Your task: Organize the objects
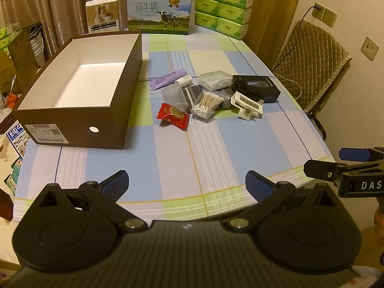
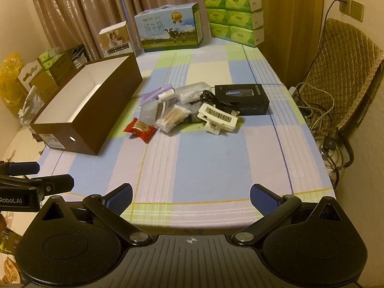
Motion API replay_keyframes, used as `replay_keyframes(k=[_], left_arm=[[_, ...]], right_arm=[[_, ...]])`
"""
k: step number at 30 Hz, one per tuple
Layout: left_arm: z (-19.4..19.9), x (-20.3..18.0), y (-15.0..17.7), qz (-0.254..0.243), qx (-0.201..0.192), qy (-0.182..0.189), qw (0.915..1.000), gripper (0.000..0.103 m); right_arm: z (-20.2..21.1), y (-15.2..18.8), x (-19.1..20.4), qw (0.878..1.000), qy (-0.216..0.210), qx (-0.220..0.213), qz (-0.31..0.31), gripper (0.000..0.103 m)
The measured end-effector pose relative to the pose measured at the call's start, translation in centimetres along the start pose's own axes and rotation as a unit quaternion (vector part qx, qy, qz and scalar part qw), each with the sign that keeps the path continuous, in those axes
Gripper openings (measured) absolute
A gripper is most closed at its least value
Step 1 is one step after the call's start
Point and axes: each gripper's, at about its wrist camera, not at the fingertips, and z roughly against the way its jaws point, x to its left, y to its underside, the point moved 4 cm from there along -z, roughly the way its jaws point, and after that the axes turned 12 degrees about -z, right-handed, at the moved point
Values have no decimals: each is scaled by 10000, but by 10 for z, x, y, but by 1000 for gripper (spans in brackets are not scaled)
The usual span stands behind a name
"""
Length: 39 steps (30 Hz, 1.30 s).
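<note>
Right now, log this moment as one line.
left gripper: open | right gripper: open | brown box: empty | small items: on table

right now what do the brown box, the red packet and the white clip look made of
Brown box: cardboard, matte brown outside, white inside, with a printed label and a punched finger hole. Red packet: probably glossy plastic film, crinkled with crimped ends. White clip: apparently hard moulded plastic, smooth and rigid.
</note>
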Motion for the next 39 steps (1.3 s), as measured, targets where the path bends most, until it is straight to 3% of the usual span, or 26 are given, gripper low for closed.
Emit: replay_keyframes(k=[23,35,37,39], left_arm=[[-8,17,17,84,199,325,9992,102],[-38,7,-14,61,-122,195,9997,102],[-47,6,-21,87,-125,150,9998,102],[-58,5,-28,133,-90,93,9998,101]], right_arm=[[-10,10,2,9997,38,-102,-223,101],[-45,-28,-23,9990,-114,-433,80,101],[-53,-36,-27,9985,-153,-496,182,99],[-63,-45,-31,9979,-209,-529,310,86]])
